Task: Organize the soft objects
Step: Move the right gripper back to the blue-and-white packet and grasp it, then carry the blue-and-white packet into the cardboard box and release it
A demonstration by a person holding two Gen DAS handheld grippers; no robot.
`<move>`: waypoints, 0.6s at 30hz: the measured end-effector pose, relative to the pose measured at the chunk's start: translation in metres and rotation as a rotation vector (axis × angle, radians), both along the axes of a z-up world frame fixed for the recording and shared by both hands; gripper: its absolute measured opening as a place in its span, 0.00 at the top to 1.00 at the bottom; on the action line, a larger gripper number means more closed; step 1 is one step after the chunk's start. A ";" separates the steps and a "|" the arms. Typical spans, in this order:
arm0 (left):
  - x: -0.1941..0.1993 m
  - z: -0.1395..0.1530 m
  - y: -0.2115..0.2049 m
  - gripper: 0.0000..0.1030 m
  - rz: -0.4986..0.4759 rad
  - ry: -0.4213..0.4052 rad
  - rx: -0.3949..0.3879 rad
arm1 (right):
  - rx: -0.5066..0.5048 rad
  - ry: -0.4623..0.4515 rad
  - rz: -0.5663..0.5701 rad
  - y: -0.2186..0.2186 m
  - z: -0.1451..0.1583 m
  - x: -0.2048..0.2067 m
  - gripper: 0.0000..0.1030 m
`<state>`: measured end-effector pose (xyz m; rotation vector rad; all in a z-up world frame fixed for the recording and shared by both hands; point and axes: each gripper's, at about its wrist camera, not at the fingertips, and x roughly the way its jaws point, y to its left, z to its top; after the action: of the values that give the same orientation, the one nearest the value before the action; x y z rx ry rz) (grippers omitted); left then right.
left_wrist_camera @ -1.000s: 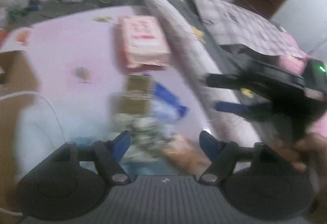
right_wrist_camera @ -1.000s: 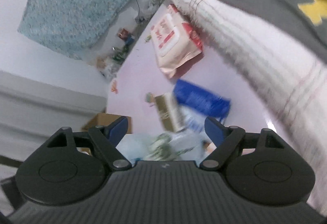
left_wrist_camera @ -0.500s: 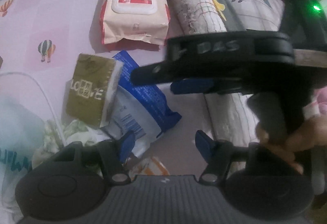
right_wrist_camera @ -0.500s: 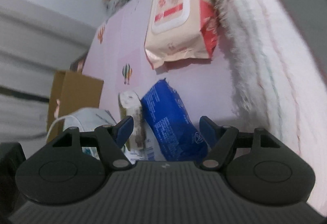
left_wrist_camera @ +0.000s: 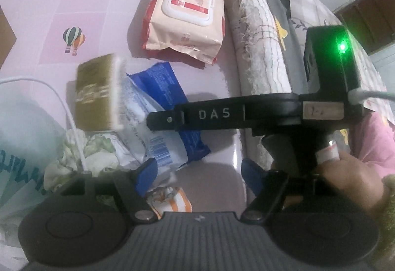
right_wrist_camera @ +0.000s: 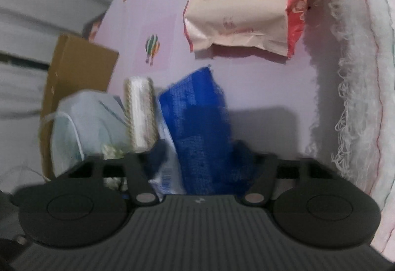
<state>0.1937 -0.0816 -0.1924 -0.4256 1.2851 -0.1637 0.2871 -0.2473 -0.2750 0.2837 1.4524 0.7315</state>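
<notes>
I've brought my right gripper (right_wrist_camera: 200, 159) down over the blue pack (right_wrist_camera: 197, 122), jaws closing around its near end, long axis running away from me.

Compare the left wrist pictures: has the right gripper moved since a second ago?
Yes. The right gripper has swung leftward from beside the blanket to over the blue pack.
</notes>
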 end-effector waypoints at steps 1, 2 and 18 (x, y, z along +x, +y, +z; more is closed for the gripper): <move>-0.001 0.002 0.002 0.23 0.004 -0.005 -0.007 | -0.002 0.002 -0.006 -0.001 0.001 0.000 0.53; -0.001 0.003 0.003 0.23 0.006 -0.011 -0.015 | -0.006 0.005 -0.017 -0.004 0.003 -0.001 0.54; 0.009 0.005 -0.024 0.18 -0.126 -0.050 -0.019 | 0.109 0.036 -0.253 -0.080 0.024 -0.018 0.56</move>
<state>0.2025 -0.1051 -0.1869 -0.3543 1.2625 -0.2916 0.2692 -0.3274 -0.2506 0.5569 1.3815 0.6026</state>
